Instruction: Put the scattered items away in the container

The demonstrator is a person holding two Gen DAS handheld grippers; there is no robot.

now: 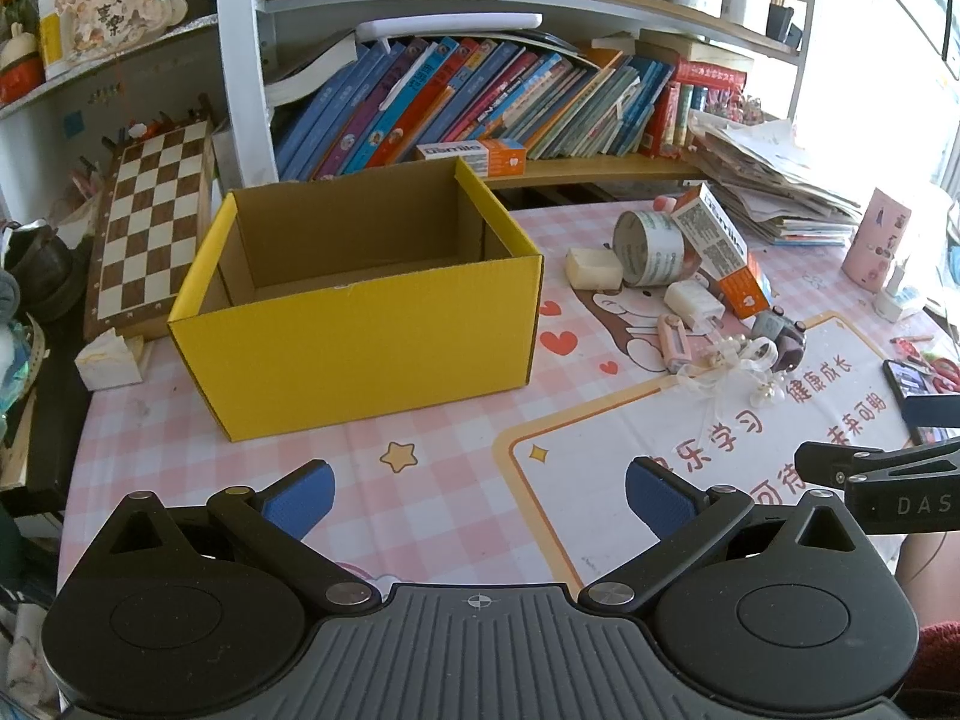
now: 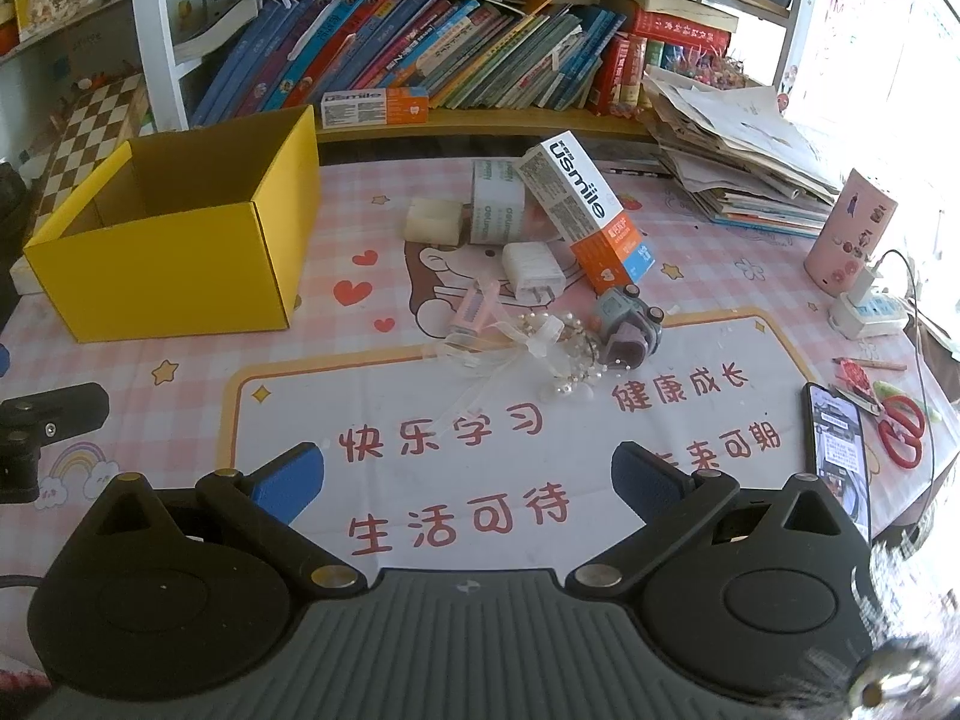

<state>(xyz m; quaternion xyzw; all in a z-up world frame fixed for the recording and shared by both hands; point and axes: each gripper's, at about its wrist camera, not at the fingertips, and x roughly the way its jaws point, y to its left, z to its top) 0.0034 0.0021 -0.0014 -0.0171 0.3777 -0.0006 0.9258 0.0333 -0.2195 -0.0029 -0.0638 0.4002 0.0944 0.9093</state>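
Yellow cardboard box point(image 2: 174, 228) stands empty on the table point(image 2: 372, 414), scattered items point(image 2: 540, 276) just right of it; both tongs point(image 1: 478, 495) point(image 2: 466, 483) released.

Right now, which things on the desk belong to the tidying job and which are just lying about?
Job: yellow box, toothpaste carton, tape roll, white charger, eraser block, pink clip, ribbon with pearls, small toy.

Lying about: phone, red scissors, pink cup, paper stack, chessboard.

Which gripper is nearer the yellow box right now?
Left. The left gripper sits just in front of the yellow box; the right gripper is off to its right, facing the clutter.
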